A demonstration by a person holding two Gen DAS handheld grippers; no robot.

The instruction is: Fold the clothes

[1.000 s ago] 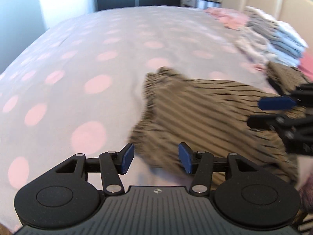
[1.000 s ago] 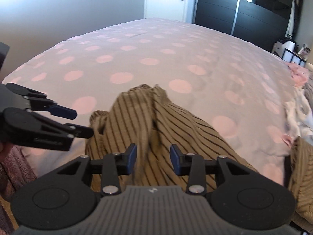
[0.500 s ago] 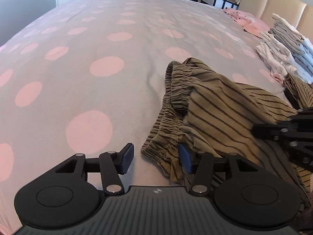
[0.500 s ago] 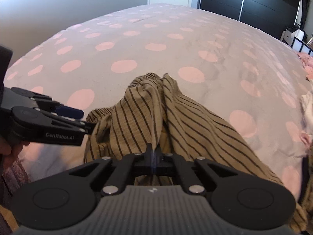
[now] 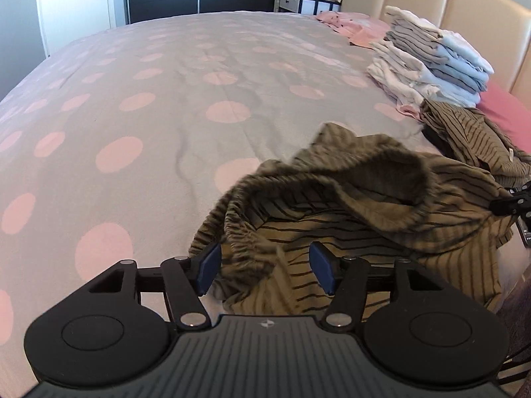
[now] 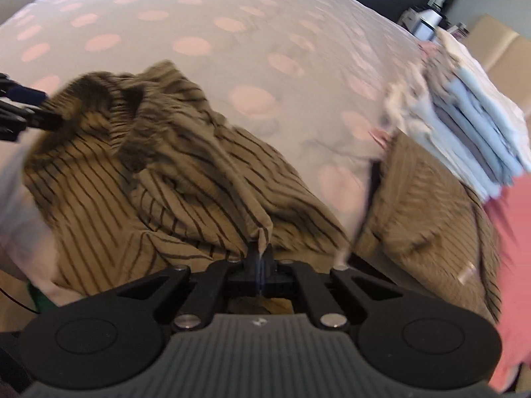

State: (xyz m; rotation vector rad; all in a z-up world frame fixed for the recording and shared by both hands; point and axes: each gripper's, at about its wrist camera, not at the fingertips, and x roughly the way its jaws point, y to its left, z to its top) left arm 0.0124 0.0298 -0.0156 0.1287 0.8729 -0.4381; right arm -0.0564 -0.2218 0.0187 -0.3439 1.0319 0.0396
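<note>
An olive garment with dark stripes (image 5: 365,219) lies crumpled at the near edge of the bed, its elastic waistband gaping open. My left gripper (image 5: 264,272) has its jaws opening; a bunch of the waistband sits between the blue pads (image 5: 207,270), which do not squeeze it. My right gripper (image 6: 260,265) is shut on a raised fold of the same striped garment (image 6: 186,172) and holds it taut. In the right wrist view the left gripper's fingers (image 6: 23,111) touch the garment's far left edge. The right gripper's tip (image 5: 512,200) shows at the right edge of the left wrist view.
The bed cover (image 5: 166,106) is grey with pink dots. A second striped garment (image 5: 471,136) lies to the right, beside two stacks of folded clothes (image 5: 431,56). Beyond them are a pink garment (image 5: 351,26), a red pillow (image 5: 504,106) and the headboard (image 5: 464,10).
The right gripper closed on a fold of the striped garment and pulled it rightward. The left jaws widened and the waistband came between them. The garment's waistband stretched open.
</note>
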